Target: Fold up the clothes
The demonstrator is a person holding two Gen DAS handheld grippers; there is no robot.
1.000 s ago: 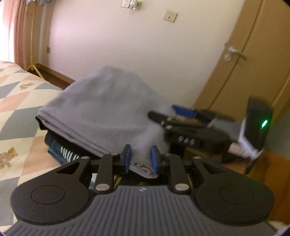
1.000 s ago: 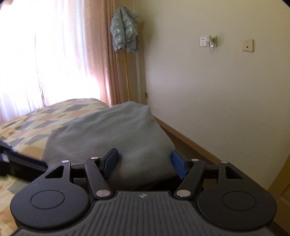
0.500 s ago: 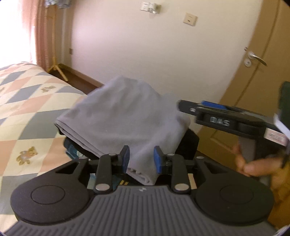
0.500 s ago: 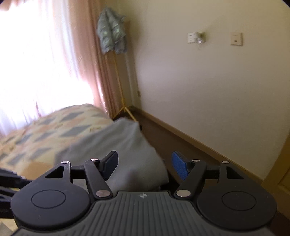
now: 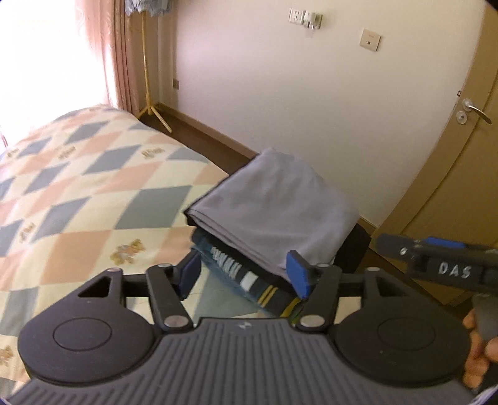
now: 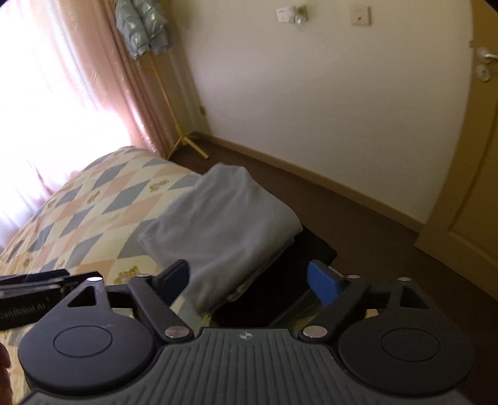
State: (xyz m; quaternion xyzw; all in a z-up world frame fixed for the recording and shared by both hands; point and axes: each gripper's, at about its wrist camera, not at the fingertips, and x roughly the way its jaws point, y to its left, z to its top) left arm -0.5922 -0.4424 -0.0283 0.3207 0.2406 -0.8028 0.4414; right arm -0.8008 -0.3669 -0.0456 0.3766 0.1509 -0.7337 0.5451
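A folded grey garment (image 5: pixel 274 208) (image 6: pixel 224 227) lies on top of a pile of folded clothes at the near corner of the bed. Under it show a dark striped garment (image 5: pixel 252 283) and a black one (image 6: pixel 298 264). My left gripper (image 5: pixel 244 275) hovers above and in front of the pile, its jaws opening with nothing pressed between the pads. My right gripper (image 6: pixel 249 282) is also above the pile, jaws opening wide and holding nothing. In the left wrist view the right gripper's body (image 5: pixel 448 269) juts in from the right, with a hand (image 5: pixel 476 352) below it.
The bed (image 5: pixel 77 193) carries a diamond-patterned quilt. A wall (image 5: pixel 280 93) and brown floor (image 6: pixel 358 224) lie beyond the pile, a wooden door (image 5: pixel 460 162) at right. A yellow coat stand (image 6: pixel 174 102) with a hanging garment (image 6: pixel 140 28) stands by the pink curtain (image 6: pixel 102 78).
Both grippers rose and drew back from the pile and now look down on it. The left jaws, shut on the grey garment's edge before, have spread apart; the right jaws widened too.
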